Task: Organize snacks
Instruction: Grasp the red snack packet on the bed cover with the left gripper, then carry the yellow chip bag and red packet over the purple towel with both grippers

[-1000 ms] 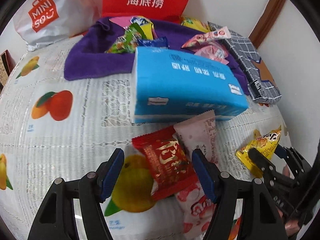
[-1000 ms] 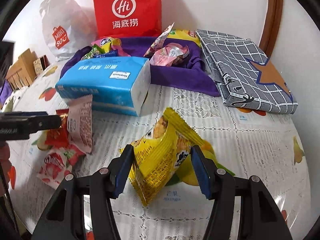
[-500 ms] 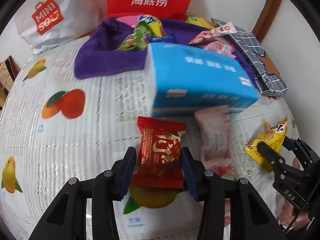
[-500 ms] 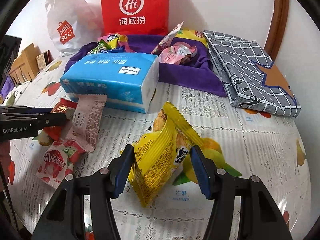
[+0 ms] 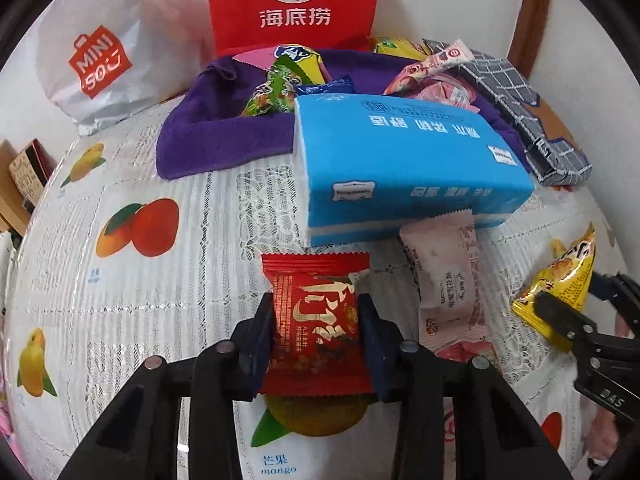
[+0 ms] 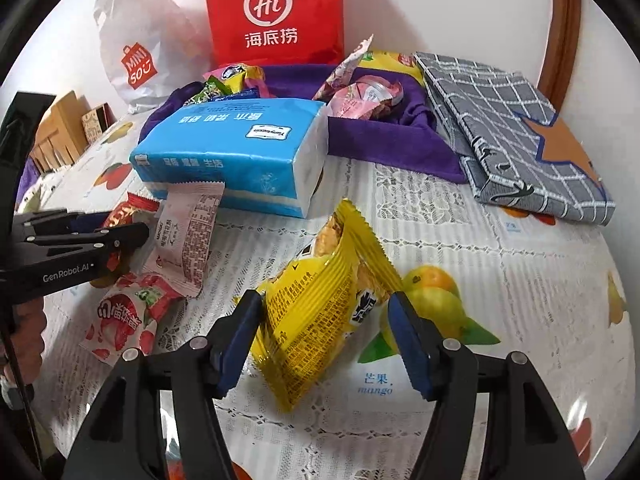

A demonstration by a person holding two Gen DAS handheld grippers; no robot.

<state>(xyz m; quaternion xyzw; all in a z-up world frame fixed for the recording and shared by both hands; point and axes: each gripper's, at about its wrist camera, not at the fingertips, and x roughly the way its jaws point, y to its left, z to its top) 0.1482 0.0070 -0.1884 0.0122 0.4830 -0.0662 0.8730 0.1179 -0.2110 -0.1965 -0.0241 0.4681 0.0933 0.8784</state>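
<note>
The left gripper (image 5: 316,332) squeezes the red snack (image 5: 316,320) on the table. The right gripper (image 6: 326,340) has just been opening; the yellow snack (image 6: 324,304) stands loose between its jaws and could tip over. The red one is puffy (and slippery, I think), so it might pop out. The fruit tablecloth (image 5: 160,288) sits by a white wall (image 6: 440,12)

Your table (image 6: 520,300), fruit-print lace cloth: tissue pack (image 6: 232,152), purple towel (image 6: 392,144), checked cloth (image 6: 512,128), loose snack packets (image 6: 188,232).
</note>
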